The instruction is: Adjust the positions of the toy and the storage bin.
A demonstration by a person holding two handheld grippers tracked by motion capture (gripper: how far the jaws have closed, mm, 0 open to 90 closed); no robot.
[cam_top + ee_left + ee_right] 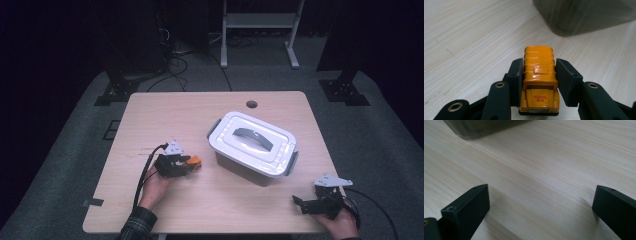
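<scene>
While the left gripper (186,165) is held low over the table (165,115), its 2 jaws are clamped on the bus (539,80), an orange toy marked "SCHOOL BUS". In the left gripper view the pads (568,81) are pressed flat against both sides of the bus, which is seen roof-up between them with its far end pointing toward the box (252,145). The left hand (156,187) is brought in from the bottom edge, palm under the gripper body, with a plaid sleeve (136,225) seen at the wrist; the gripper is pointed to the right, toward the box, and its cable (144,175) is trailed back along the forearm. The bus is placed on the front left part of the table, just beside the box's near left corner but apart from it.

The right gripper (300,202) is held near the table's front right corner by the right hand (342,222), pointed left and lying low. Its jaws are set wide apart, and bare wood is seen between them in the right gripper view. The box is closed by a white lid (252,137) with a grey handle (252,136).
</scene>
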